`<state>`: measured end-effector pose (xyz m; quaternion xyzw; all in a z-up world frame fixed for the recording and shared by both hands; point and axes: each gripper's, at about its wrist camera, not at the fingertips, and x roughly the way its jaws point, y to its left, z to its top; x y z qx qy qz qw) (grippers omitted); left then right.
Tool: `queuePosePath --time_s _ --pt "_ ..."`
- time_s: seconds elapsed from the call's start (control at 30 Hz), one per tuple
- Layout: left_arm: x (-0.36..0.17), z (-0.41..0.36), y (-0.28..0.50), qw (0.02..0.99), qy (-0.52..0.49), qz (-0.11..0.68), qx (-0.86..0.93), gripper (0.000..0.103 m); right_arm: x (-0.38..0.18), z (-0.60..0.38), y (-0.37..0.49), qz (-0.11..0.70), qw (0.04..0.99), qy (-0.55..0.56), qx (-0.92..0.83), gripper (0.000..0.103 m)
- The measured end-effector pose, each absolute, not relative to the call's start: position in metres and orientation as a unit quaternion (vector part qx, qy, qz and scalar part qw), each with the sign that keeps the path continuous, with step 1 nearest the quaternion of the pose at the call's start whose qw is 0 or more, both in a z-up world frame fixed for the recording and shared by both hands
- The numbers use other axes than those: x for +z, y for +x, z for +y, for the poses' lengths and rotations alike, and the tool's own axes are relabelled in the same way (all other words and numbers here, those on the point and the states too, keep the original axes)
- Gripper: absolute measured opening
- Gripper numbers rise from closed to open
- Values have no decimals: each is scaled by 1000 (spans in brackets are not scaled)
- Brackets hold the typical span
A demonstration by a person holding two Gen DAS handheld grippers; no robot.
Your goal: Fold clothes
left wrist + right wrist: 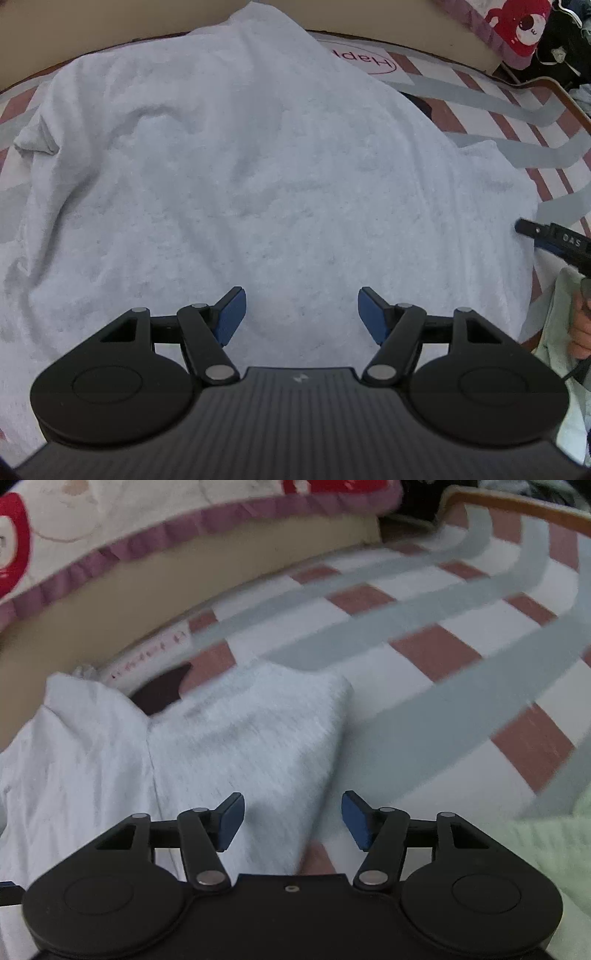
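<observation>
While a pale grey garment covers the checked sheet, both the left gripper and right gripper gape wide, empty; mirrored pink lettering reads "Happ".

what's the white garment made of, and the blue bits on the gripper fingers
White garment: looks like soft knit, perhaps fleecy cotton; matte, slightly nubby surface, rounded creases. Blue pads on the left gripper: probably rubber or soft plastic; flat, matte, no shine. Neither can be confirmed by sight.
</observation>
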<state>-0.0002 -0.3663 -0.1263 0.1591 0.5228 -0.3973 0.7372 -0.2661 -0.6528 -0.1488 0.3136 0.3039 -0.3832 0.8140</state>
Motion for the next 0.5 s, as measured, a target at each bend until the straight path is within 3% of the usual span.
queuePosePath --time_s 0.03,0.1,0.27,0.37,0.5 --pt "-127 -366 1 739 159 523 -394 67 -150 -655 -264 302 817 309 -382 21" --pt "-129 -363 6 740 153 527 -389 67 -147 -655 -260 298 816 299 -395 7" --pt "-137 -352 18 733 122 550 -381 67 -109 -607 -234 266 866 189 -379 7" --pt "-137 -348 17 734 124 543 -390 67 -96 -550 -207 291 906 115 -285 7" --pt "-137 -343 16 734 125 533 -402 67 -110 -492 -180 408 895 88 -155 11"
